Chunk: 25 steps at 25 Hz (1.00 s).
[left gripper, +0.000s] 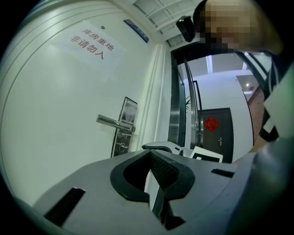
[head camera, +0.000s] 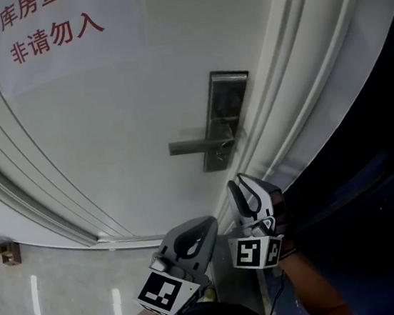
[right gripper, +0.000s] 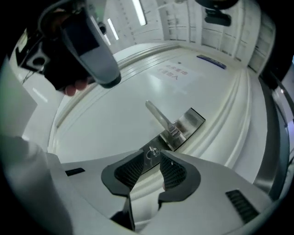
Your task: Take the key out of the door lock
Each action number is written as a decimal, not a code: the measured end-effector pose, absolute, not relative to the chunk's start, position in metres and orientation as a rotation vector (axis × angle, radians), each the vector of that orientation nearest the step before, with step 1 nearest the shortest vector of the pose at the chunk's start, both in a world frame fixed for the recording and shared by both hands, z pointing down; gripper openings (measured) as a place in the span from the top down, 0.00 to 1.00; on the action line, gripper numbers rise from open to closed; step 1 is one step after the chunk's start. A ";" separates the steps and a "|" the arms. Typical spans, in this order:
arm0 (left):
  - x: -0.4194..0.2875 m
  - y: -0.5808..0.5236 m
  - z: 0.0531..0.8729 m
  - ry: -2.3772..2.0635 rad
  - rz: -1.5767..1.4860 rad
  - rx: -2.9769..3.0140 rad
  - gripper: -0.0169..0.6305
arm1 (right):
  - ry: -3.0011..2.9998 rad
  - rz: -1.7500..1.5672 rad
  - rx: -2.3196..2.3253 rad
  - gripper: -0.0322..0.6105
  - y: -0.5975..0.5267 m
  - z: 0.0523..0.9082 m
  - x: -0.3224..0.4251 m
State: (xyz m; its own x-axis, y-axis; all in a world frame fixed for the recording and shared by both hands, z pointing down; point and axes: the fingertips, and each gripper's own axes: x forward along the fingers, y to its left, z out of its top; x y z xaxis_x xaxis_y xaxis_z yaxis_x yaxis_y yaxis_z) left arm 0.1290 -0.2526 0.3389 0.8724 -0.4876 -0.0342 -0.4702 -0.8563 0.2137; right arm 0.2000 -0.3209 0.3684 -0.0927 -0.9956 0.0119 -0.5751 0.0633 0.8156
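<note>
The steel lock plate with its lever handle sits on the white door. A small key sticks out of the cylinder below the handle. My right gripper is open just short of the lock plate, and the key shows in the gap between its tips without touching them. In the head view the right gripper hangs below the plate. My left gripper sits lower and to the left, shut on nothing. From the left gripper the lock plate is farther off.
A sheet with red characters is stuck high on the door. Ribbed white frame mouldings run beside the lock. A dark opening lies to the right. Glossy floor tiles show at lower left. Far off stands a dark door with a red ornament.
</note>
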 end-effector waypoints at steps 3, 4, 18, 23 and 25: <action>0.127 -0.264 0.341 -0.735 -0.136 2.835 0.97 | -1.570 -1.050 1.501 0.81 -0.341 0.369 0.201; 0.126 -0.268 0.341 -0.735 -0.140 2.834 0.97 | -1.522 -1.086 1.473 0.81 -0.347 0.371 0.201; 0.125 -0.296 0.355 -0.723 -0.131 2.793 0.97 | -1.308 -1.228 1.384 0.81 -0.393 0.380 0.204; 0.124 -0.300 0.358 -0.717 -0.128 2.783 0.97 | -1.254 -1.297 1.364 0.86 -0.399 0.377 0.200; 0.123 -0.301 0.359 -0.720 -0.129 2.780 0.97 | -1.238 -1.308 1.360 0.89 -0.401 0.376 0.201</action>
State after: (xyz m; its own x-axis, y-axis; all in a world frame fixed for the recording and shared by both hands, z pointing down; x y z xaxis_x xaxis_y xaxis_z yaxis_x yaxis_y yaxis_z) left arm 0.1231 -0.3006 0.3590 0.8730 -0.4874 -0.0189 -0.4639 -0.8415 0.2770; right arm 0.2007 -0.4011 0.3764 -0.0401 -0.9884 -0.1464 -0.0915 -0.1422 0.9856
